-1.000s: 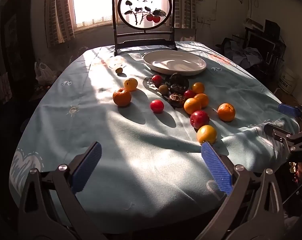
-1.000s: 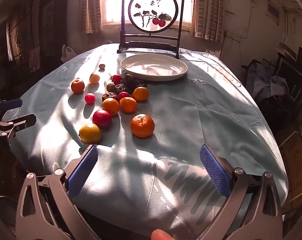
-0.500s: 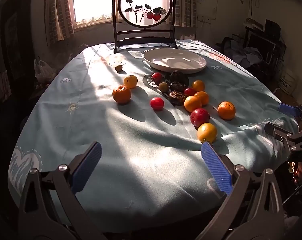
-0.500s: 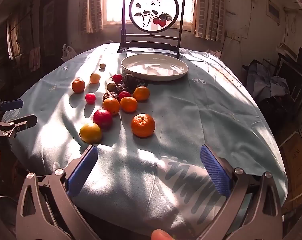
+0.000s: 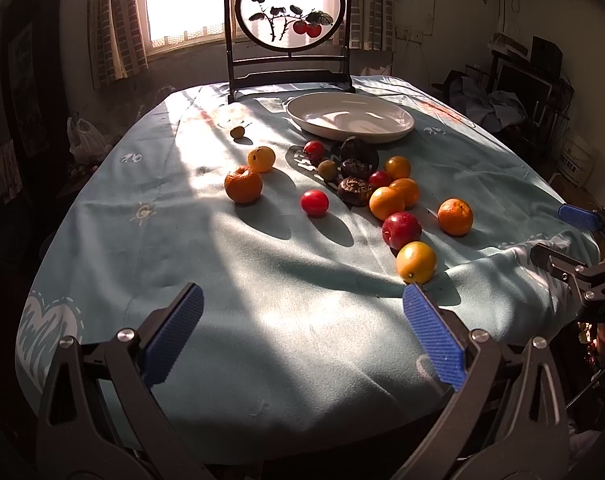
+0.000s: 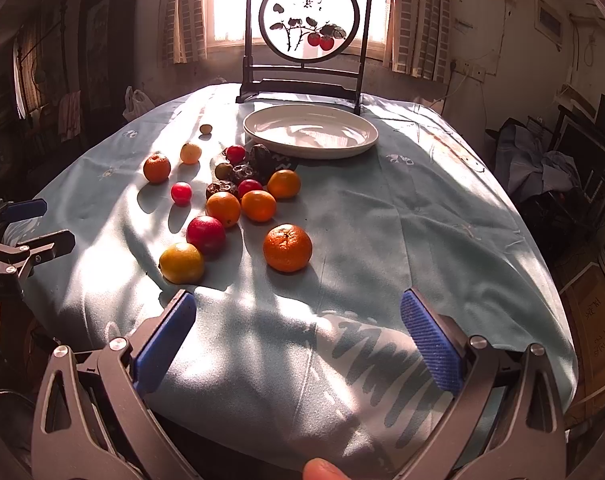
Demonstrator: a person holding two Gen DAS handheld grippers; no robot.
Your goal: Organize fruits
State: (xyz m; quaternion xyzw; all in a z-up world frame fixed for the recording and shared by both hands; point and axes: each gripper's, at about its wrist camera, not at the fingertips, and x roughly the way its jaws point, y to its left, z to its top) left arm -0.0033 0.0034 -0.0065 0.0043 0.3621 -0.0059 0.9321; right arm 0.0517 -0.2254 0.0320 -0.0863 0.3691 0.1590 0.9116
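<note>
Several fruits lie loose on a light blue tablecloth: oranges, a red apple, a yellow fruit, small red fruits and dark wrinkled ones. An empty white plate sits behind them. My left gripper is open and empty over the near edge. My right gripper is open and empty, just short of the yellow fruit and the nearest orange.
A dark-framed round painted screen stands at the table's far edge behind the plate. A small lone fruit lies far left. The cloth bunches in folds near the front edge. Cluttered furniture stands at the right.
Both views have crept slightly forward toward the fruits. Both grippers stay open and empty.
</note>
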